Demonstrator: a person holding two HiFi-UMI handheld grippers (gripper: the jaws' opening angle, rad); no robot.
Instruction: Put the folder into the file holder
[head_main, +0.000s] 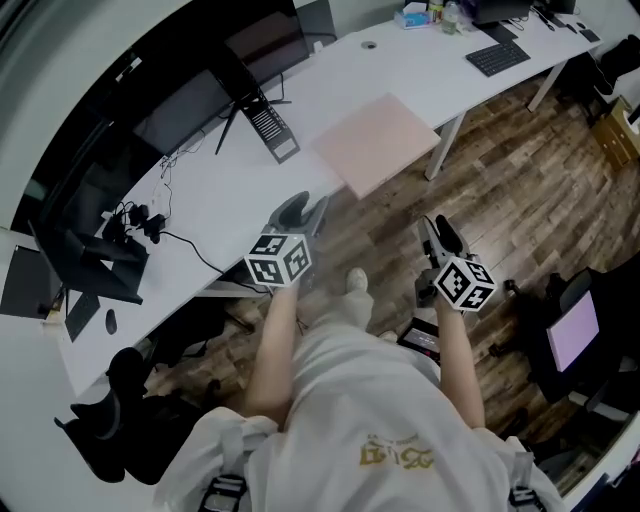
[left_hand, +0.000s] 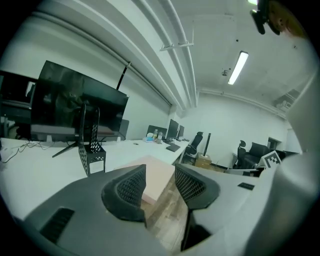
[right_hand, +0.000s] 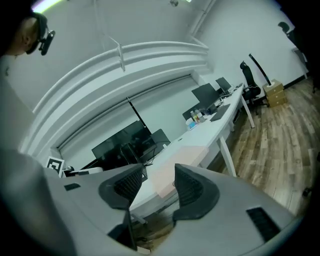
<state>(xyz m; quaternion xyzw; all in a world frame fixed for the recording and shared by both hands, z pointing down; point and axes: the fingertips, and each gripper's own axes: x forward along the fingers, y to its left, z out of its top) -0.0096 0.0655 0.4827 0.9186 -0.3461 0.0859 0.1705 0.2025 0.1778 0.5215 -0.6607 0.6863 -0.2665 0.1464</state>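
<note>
The right gripper (right_hand: 156, 181) has its jaws apart with nothing between them, and through the gap the pink folder (right_hand: 177, 160) lies at the edge of the white desk (right_hand: 212, 125). A black holder (right_hand: 131, 152) stands at ten o'clock of the folder, before dark monitors (right_hand: 117, 142). Wood floor (right_hand: 272, 135) spreads at three o'clock.

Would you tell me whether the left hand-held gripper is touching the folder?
Apart. The left gripper view shows the hand-held gripper open, with the folder lying beyond its jaws on the desk.
</note>
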